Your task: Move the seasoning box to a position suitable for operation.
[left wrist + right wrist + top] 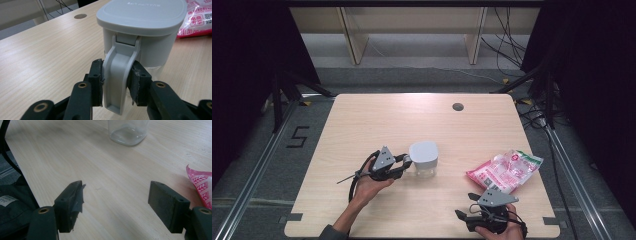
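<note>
The right gripper (472,206) was held at the near right edge of the table (377,115), jaws spread wide with nothing between them; in the right gripper view only bare wood lay between its pads (71,203). Just beyond it, a pink and white packet (504,171) was laid flat near the right edge, well apart from the jaws, and its corner was caught at the right of the right gripper view (201,182).

Further in, the left gripper (407,161) was held near the table's middle, clamped on the grey handle (120,75) of a lidded jug (424,158). In the left gripper view both pads (96,80) were pressed against the handle's two sides, below its hinge. The jug was stood upright on the table, its grey lid (142,13) seated on top, its clear base seen in the right gripper view (128,132).

Beyond the jug, a round grey cable hole (457,106) was seen near the far edge.
</note>
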Demonstrator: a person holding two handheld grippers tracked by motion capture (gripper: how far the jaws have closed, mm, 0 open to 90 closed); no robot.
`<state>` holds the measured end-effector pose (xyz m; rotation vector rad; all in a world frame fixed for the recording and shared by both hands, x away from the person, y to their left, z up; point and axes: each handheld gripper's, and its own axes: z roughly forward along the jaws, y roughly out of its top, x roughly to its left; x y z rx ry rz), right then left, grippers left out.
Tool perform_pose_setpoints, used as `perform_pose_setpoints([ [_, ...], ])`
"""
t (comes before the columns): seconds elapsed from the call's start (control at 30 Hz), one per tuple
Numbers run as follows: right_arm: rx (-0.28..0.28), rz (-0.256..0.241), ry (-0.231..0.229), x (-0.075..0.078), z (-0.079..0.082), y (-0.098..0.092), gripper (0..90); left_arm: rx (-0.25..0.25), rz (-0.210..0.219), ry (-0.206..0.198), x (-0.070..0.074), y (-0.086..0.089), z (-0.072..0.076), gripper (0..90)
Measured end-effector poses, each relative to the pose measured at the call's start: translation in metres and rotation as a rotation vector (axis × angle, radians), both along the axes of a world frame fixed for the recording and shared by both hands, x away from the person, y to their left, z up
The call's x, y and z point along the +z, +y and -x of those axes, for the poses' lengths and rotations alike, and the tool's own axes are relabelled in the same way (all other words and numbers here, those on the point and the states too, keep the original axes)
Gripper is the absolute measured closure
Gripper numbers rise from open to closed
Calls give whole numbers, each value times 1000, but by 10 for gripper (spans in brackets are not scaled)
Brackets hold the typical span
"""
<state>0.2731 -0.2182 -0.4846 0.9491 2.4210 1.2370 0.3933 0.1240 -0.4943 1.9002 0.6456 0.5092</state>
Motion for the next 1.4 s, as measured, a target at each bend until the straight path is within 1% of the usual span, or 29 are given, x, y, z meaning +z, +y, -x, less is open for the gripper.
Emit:
perform_pose_setpoints([
  [0.07, -5, -3, 4, -1, 0, 0, 291, -5, -5, 0, 0, 0, 0, 670],
  [0.13, -8, -4, 27, 0, 1, 1, 291, -11, -9, -4, 0, 0, -1, 674],
  [0.23, -1, -7, 19, -1, 0, 1, 291, -5, -22, -17, 0, -1, 0, 679],
  [0.3, -9, -4, 28, -1, 1, 1, 291, -17, -13, -15, -1, -2, -1, 680],
  [0.37, -6, -5, 23, -1, 0, 1, 291, -24, 7, -10, -2, -4, -2, 680],
  [0.43, -9, -2, 15, 0, 0, 1, 291, -36, -3, -18, -2, -5, -3, 681],
  [0.47, -9, -1, 16, -1, 1, 1, 291, -51, -20, -33, -1, -5, -4, 682],
  [0.5, -15, -2, 22, 0, 1, 1, 290, -49, -17, -30, -1, -5, -4, 682],
  [0.53, 0, -8, 29, -1, 0, 1, 291, -51, -11, -28, -1, -4, -4, 682],
  [0.57, -1, -4, 5, 0, 0, 0, 291, -53, -12, -29, -1, -4, -4, 682],
  [0.63, 0, -5, 4, 0, 0, 0, 291, -52, -12, -28, -1, -4, -4, 682],
  [0.67, -3, -8, 27, -1, 1, 1, 291, -22, 5, -13, -2, -5, -3, 680],
  [0.7, 2, -7, 24, -1, 0, 1, 291, -19, 7, -16, -3, -5, -4, 679],
  [0.73, -8, 1, 1, 0, 1, 0, 291, -14, 5, -15, -3, -4, -5, 678],
  [0.77, -4, -9, 16, 0, 1, 1, 291, -1, 15, -10, -3, -4, -5, 677],
  [0.8, -7, -8, 16, 0, 1, 1, 291, 15, 3, -15, -3, -3, -6, 678],
  [0.83, -7, -3, 15, 0, 1, 1, 290, 22, 4, -6, -3, -2, -6, 678],
  [0.87, -8, 3, 1, 0, 0, 0, 291, 37, 14, -3, -3, -2, -6, 678],
  [0.93, -5, 2, 5, 0, 1, 0, 291, 49, 8, -11, -3, -1, -7, 679],
  [0.97, -6, -1, 8, 0, 1, 1, 291, 58, 11, -9, -4, -1, -7, 681],
  [1.0, -6, -2, 13, 0, 1, 1, 291, 79, 8, -12, -4, -1, -7, 684],
  [1.03, -9, 1, 6, -1, 1, 1, 290, 96, 1, -20, -4, -1, -8, 686],
  [1.07, -6, 5, 1, -1, 0, 1, 290, 108, 9, -5, -5, 0, -9, 689],
  [1.1, -5, 5, 0, -1, 0, 0, 291, 114, 25, -1, -5, 0, -9, 690],
  [1.2, -5, -1, 13, -1, 1, 1, 290, 134, 19, 6, -6, 1, -10, 690],
  [1.3, -5, 5, 3, -1, 0, 0, 290, 139, 5, -14, -6, 1, -10, 714],
  [1.33, -6, -1, 6, -1, 1, 1, 291, 142, 7, -20, -7, 1, -9, 717],
  [1.37, -6, -2, 16, 0, 1, 1, 290, 139, -1, -27, -7, 1, -10, 719],
  [1.4, -10, 0, 5, -1, 1, 1, 291, 140, 4, -25, -7, 1, -10, 720],
])
